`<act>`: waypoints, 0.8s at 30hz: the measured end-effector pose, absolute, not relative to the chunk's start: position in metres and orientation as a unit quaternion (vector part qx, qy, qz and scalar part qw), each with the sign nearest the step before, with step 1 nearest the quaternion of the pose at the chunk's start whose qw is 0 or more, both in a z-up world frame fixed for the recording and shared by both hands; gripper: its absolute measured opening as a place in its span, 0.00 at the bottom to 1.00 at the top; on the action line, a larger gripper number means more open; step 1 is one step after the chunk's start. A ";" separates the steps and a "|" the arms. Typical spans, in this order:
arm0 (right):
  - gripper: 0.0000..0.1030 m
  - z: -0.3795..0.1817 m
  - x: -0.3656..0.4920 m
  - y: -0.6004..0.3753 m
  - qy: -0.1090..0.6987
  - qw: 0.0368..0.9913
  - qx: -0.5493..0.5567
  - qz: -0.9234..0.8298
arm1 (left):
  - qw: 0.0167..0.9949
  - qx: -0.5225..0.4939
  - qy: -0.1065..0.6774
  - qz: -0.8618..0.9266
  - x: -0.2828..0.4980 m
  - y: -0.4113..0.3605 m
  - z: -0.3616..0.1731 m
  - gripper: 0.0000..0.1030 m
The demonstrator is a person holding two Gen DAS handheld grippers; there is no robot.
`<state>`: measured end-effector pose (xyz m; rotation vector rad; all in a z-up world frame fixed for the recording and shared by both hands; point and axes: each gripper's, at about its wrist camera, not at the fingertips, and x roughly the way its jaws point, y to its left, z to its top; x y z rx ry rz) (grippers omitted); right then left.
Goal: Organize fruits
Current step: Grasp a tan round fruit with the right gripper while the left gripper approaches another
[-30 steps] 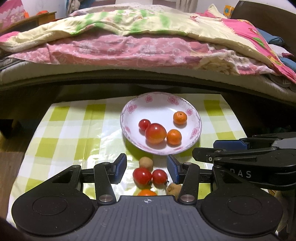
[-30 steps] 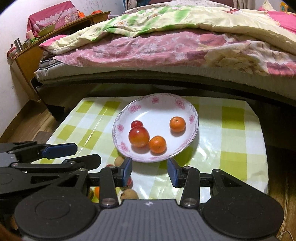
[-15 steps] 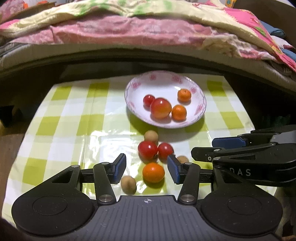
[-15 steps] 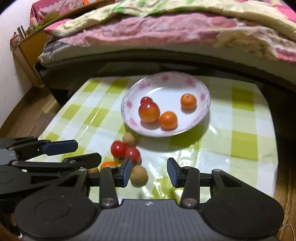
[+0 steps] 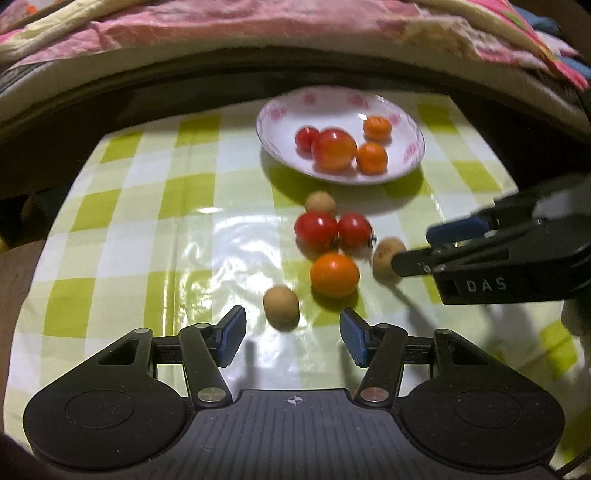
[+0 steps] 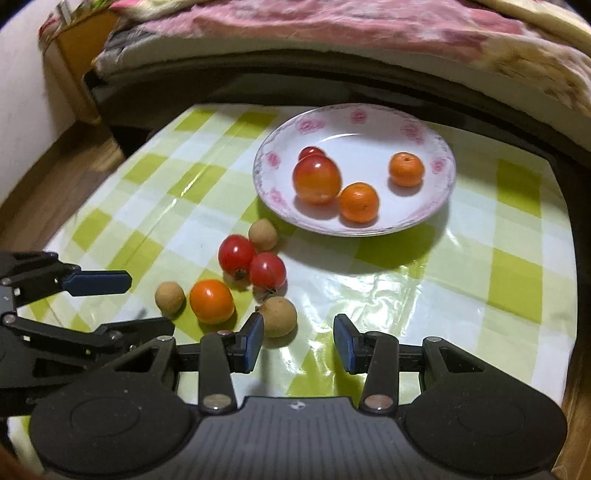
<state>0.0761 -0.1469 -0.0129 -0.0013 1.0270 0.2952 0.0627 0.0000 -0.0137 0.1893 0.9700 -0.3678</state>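
A white plate with pink flowers holds a small red tomato, a large red-orange fruit and two oranges. Loose on the checked cloth in front of it lie two red tomatoes, an orange fruit and three brown longans. My left gripper has its jaws opening and empty, and a longan lies just ahead of them. My right gripper is open, with another longan by its left fingertip.
The green and white checked cloth covers a low table. Behind it runs a bed with a pink and cream quilt. A wooden cabinet stands at the far left, with wooden floor beside the table.
Both grippers have sunk and tipped down towards the loose fruits, so the whole cluster now shows ahead of the fingers. The left jaws stand wider than before.
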 end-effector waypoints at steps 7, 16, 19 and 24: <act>0.44 -0.021 0.078 -0.133 0.476 0.861 -0.033 0.179 | 0.864 0.117 0.454 -0.184 0.065 -0.005 -0.022 0.64; 0.43 -0.027 0.085 -0.124 0.481 0.855 -0.049 0.191 | 0.861 0.117 0.457 -0.191 0.072 -0.005 -0.033 0.64; 0.38 -0.027 0.083 -0.123 0.479 0.855 -0.051 0.193 | 0.861 0.112 0.456 -0.193 0.075 -0.005 -0.033 0.64; 0.29 -0.022 0.080 -0.123 0.483 0.851 -0.050 0.199 | 0.863 0.111 0.451 -0.198 0.078 -0.005 -0.035 0.59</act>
